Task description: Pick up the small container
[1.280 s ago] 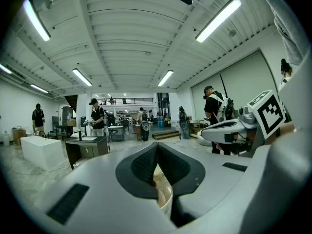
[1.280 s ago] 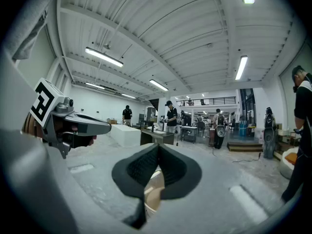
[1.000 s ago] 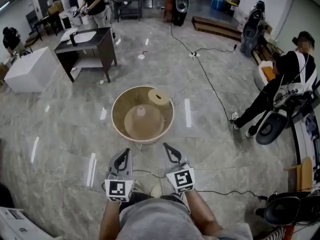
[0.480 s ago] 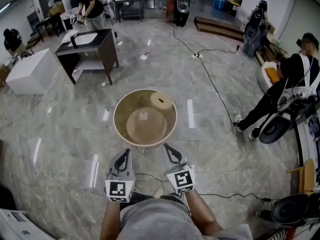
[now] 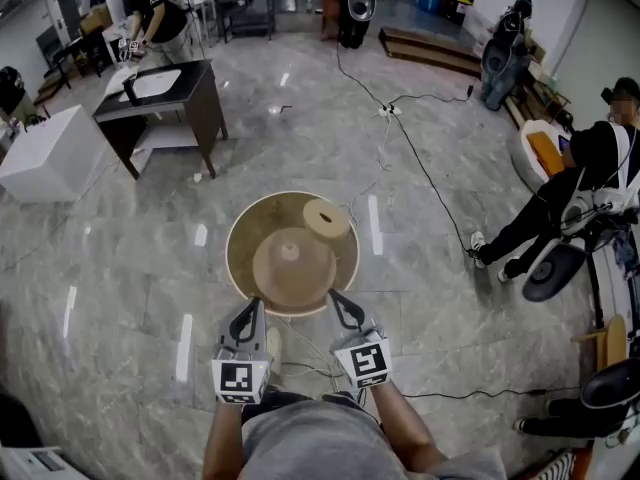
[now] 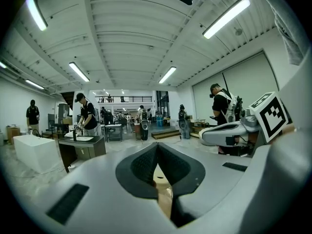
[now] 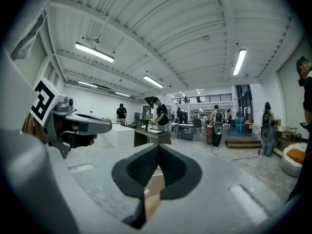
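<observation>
While both the left gripper (image 5: 249, 313) and the right gripper (image 5: 341, 306) hover at the near edge of the round tub (image 5: 230, 253) with jaws pressed together on nothing, the small container (image 5: 326, 218) lies at the tub's far right, just beyond the larger domed piece (image 5: 292, 265). The right gripper looks better placed: spread its jaws wide first, reach over the dome without knocking it, straddle the container and close squarely across its sides

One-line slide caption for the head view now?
Left gripper and right gripper, both shut, at a round tan tub holding a small tan cylindrical container and domed lid.
</observation>
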